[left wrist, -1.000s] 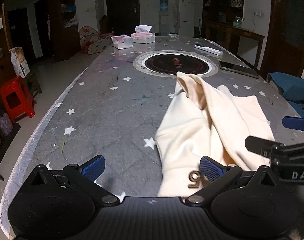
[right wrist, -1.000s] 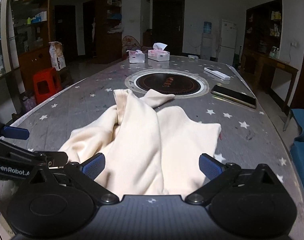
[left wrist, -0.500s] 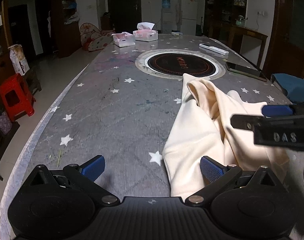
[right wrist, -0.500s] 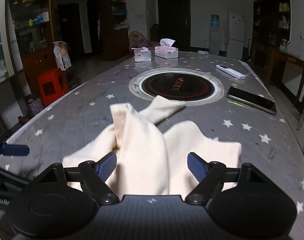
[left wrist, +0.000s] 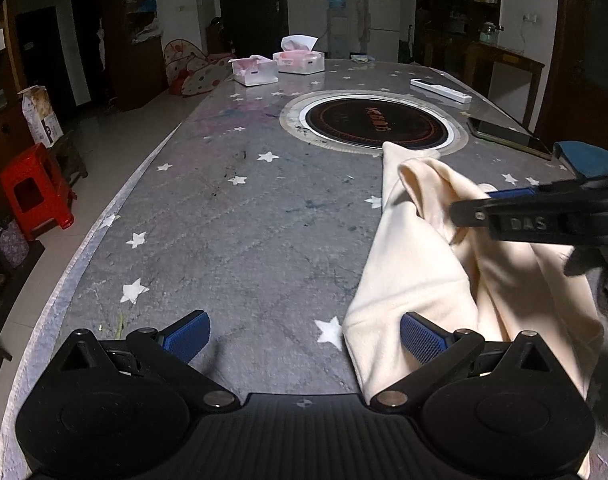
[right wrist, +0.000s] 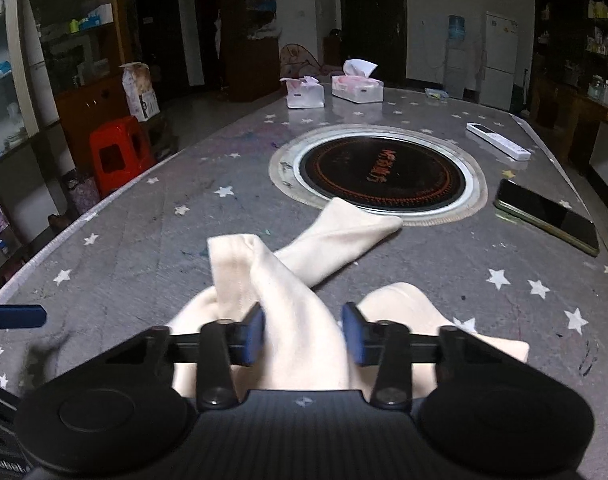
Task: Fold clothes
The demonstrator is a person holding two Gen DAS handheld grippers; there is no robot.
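A cream garment (left wrist: pixel 419 264) lies crumpled on the grey star-patterned table (left wrist: pixel 232 232), one sleeve (right wrist: pixel 343 236) reaching the round hob's rim. My right gripper (right wrist: pixel 302 338) straddles a raised fold of the garment (right wrist: pixel 288 304). Its jaws are closing, with the fold between the blue pads, which are not clamped on it. From the left wrist view the right gripper (left wrist: pixel 475 206) comes in from the right above the cloth. My left gripper (left wrist: pixel 304 338) stands wide open low over the table, and the garment's near corner lies just inside its right finger (left wrist: pixel 419 340).
A round black hob (right wrist: pixel 379 172) is set in the table's middle. A phone (right wrist: pixel 547 216) and a white remote (right wrist: pixel 497 140) lie on the right side, two tissue boxes (right wrist: pixel 355 88) at the far end. A red stool (right wrist: pixel 120 152) stands on the floor at left.
My right gripper has moved forward over the garment and its jaws have narrowed around the raised fold. My left gripper has shifted a little, and the garment now sits further right in its view.
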